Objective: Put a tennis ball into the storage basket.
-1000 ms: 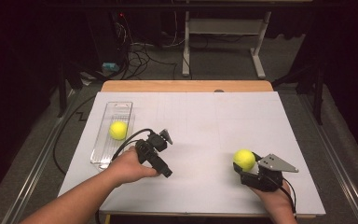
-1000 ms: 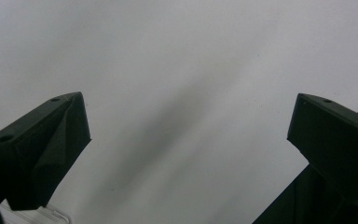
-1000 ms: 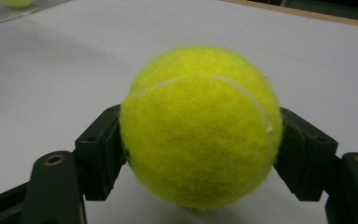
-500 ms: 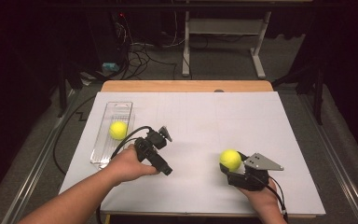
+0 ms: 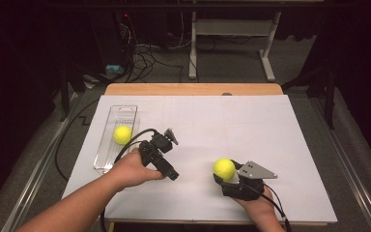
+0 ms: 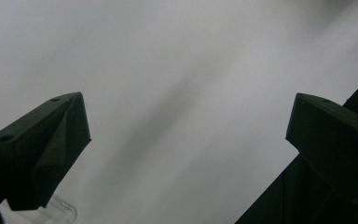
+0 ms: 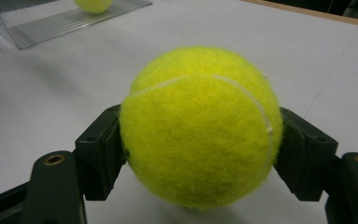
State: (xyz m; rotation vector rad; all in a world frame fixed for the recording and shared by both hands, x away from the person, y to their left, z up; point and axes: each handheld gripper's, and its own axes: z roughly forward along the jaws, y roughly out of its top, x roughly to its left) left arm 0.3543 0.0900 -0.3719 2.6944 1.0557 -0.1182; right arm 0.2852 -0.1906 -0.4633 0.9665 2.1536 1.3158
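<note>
We pinch a ball (image 7: pixel 200 126) in the right tongs (image 5: pixel 225 175), with the tray (image 5: pixel 104 154) and its second ball (image 5: pixel 122 135) lying beyond and left, nearer our spread, empty left tongs (image 5: pixel 170 137), all on a white table (image 5: pixel 251 125) in a dark room.

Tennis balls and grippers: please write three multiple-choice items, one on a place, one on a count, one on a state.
1. Where is the tennis ball that no gripper holds?
A in the clear tray
B on the floor
C on the wooden edge

2. How many tennis balls are there?
A one
B two
C four

3. How are the left gripper's jaws?
A shut on a ball
B open, nothing between
C shut on the tray

Key: 1 A, the free ball lies in the clear tray. 2 B, a second ball sits in the right gripper. 3 B, the left gripper shows only white table between its jaws.
</note>
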